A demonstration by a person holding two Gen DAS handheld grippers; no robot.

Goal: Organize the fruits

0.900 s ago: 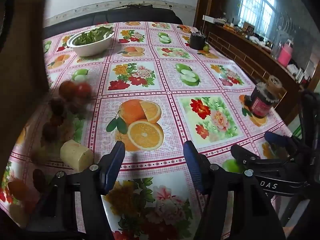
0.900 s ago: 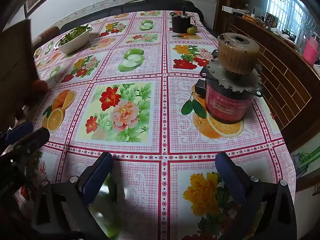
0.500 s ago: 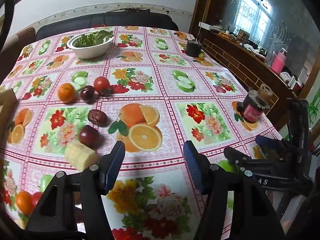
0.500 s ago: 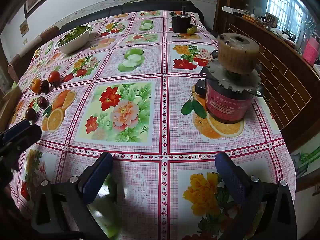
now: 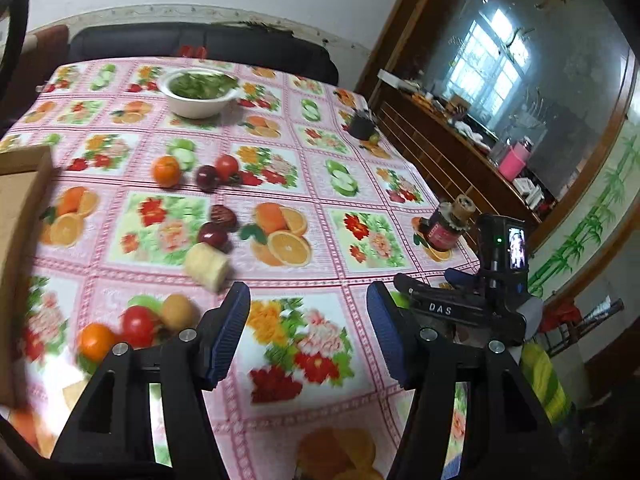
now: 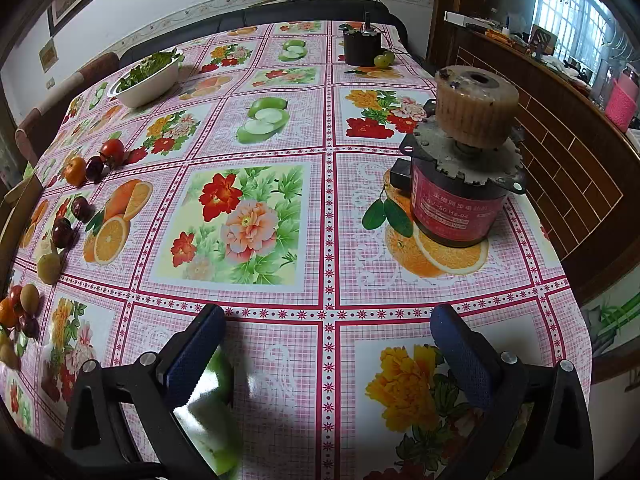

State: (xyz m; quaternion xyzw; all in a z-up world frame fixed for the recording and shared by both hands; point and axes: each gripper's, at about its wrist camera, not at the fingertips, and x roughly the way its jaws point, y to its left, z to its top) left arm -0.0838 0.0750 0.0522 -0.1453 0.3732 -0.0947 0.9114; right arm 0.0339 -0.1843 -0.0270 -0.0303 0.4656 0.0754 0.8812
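Loose fruits lie on the left part of the flowered tablecloth (image 5: pixel 360 184): an orange (image 5: pixel 166 171), a dark plum (image 5: pixel 207 177), a tomato (image 5: pixel 227 167), two more dark fruits (image 5: pixel 213 235) and a pale yellow chunk (image 5: pixel 207 267). Closer to me sit a tomato (image 5: pixel 137 320), a brown fruit (image 5: pixel 178 311) and another orange (image 5: pixel 96 340). My left gripper (image 5: pixel 308 320) hovers open above the cloth, right of this near cluster, holding nothing. My right gripper (image 6: pixel 324 344) is open and empty over the near right of the table. The same fruits (image 6: pixel 95 168) show far to its left.
A cardboard box (image 5: pixel 20 220) fills the left edge. A white bowl of greens (image 5: pixel 196 94) stands at the back. A red motor with a tan gear (image 6: pixel 460 184) stands ahead of the right gripper. A black pot (image 6: pixel 362 46) with a small green fruit (image 6: pixel 384 59) is far back.
The brown cardboard that covered the left side has drawn away to the left, uncovering the fruits. The left gripper's view has pulled back and now takes in more fruit. The right gripper has stayed put.
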